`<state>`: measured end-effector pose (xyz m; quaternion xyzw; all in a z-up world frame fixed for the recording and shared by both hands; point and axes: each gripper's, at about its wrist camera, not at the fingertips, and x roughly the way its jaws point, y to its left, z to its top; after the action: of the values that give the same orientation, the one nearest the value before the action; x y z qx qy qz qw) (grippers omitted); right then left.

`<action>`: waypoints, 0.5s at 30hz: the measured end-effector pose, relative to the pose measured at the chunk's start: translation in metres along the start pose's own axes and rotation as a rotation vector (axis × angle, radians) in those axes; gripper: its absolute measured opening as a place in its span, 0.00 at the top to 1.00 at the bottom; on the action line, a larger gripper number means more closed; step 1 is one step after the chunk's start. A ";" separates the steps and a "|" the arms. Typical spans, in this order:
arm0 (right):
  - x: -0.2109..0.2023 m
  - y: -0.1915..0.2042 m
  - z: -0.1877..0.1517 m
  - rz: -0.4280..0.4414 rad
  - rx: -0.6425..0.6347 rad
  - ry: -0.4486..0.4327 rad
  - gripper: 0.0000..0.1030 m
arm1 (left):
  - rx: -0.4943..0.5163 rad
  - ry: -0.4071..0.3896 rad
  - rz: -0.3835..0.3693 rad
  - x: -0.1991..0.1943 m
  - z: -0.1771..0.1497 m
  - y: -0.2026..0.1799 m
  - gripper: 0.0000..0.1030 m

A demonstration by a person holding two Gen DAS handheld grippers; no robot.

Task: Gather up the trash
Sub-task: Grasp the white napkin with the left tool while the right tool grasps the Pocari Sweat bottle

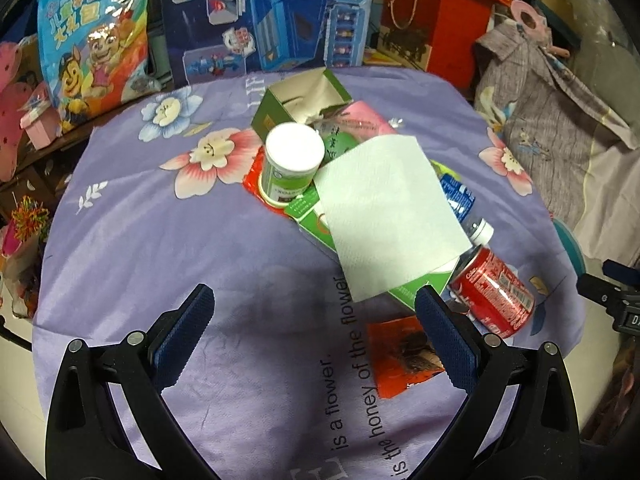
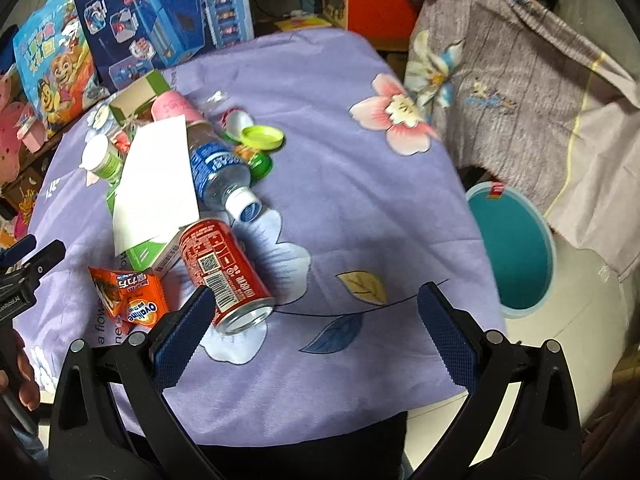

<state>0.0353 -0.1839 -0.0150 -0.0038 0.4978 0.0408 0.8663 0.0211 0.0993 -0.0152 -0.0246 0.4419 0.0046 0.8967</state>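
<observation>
1. Both grippers hang over the near edge of the tabletop [image 2: 360, 160], each with its blue, ribbed pads spread wide and nothing between them: the left gripper [image 1: 314, 300] over bare purple flowered cloth, the right gripper [image 2: 316, 300] with its left pad just beside the can [image 2: 224, 272].
2. The bin [image 2: 516, 240] – round, teal inside, pale rim – stands on the floor to the right of the tabletop; a scrap of red and white sits at its far rim.
3. Trash lies in a heap mid-tabletop: an orange wrapper [image 2: 132, 296] nearest, then the red can on its side.
4. Behind them a white tissue [image 1: 388, 216] drapes a green carton [image 1: 416, 288], beside a capped clear bottle [image 2: 220, 172].
5. Farther – a white-lidded tub [image 1: 292, 160], a lime lid [image 2: 262, 136] and an open green box [image 1: 304, 100].
</observation>
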 end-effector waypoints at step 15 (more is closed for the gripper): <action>0.039 -0.045 0.006 -0.015 0.109 0.043 0.06 | 0.103 0.111 -0.081 0.072 0.042 -0.068 0.03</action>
<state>0.0635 -0.2262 -0.0467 0.0387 0.5176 0.0070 0.8547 0.1004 0.0329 -0.0442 0.0032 0.4894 -0.0558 0.8703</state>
